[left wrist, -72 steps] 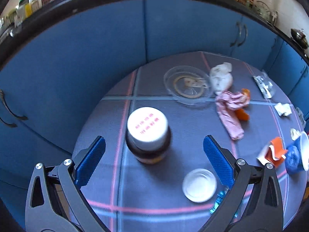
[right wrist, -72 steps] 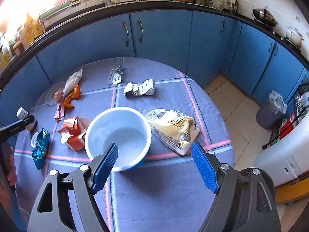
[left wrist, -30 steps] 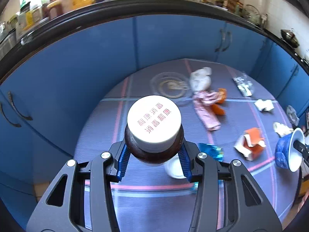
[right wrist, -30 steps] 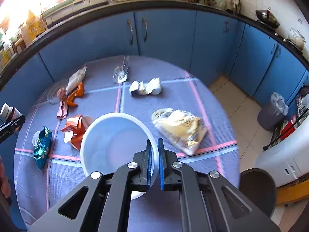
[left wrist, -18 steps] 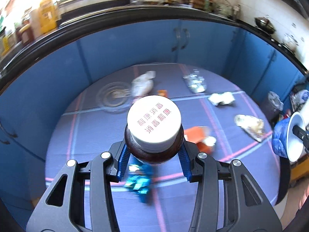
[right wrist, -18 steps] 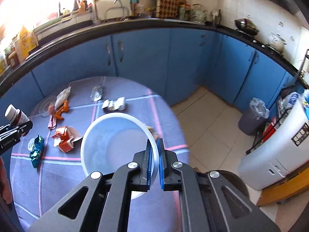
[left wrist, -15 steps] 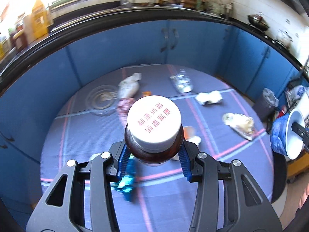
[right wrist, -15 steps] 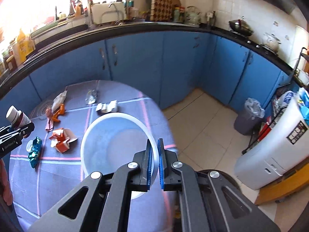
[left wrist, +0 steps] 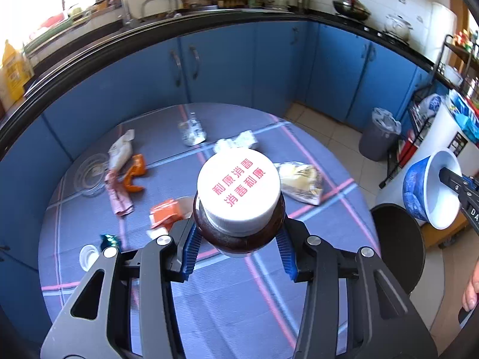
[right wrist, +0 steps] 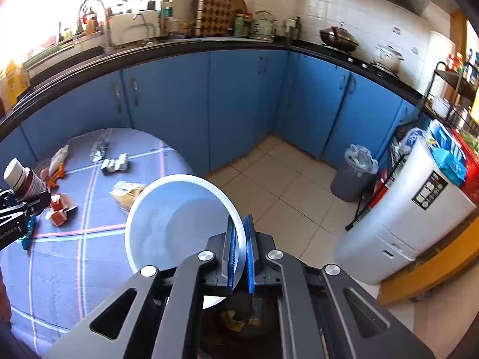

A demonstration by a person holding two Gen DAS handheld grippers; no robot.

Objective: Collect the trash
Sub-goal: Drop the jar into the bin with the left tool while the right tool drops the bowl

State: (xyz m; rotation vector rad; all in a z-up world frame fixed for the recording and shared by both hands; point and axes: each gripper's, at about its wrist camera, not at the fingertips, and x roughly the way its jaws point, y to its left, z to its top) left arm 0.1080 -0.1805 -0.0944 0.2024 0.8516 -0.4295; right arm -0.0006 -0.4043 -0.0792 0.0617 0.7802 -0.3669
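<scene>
My left gripper (left wrist: 238, 249) is shut on a brown bottle (left wrist: 238, 197) with a white cap and red lettering, held above the round blue table (left wrist: 227, 299). The bottle also shows in the right wrist view (right wrist: 22, 179). My right gripper (right wrist: 239, 257) is shut on the rim of a blue-and-white paper bowl (right wrist: 179, 224), held tilted beyond the table's right edge; the bowl also shows at the right of the left wrist view (left wrist: 431, 191). Below it stands a black bin (left wrist: 398, 245) with some trash inside (right wrist: 236, 320).
On the table lie a crumpled snack bag (left wrist: 302, 179), an orange wrapper (left wrist: 166, 212), a pink wrapper (left wrist: 118, 197), a clear lid (left wrist: 88, 175), a white cap (left wrist: 89, 255) and other scraps. A grey bin (right wrist: 356, 173) stands by the blue cabinets (right wrist: 239, 104).
Both grippers shut, the left on the bottle, the right on the bowl's rim, and lifted them. Both have swung right; the bowl is now off the table over the black bin.
</scene>
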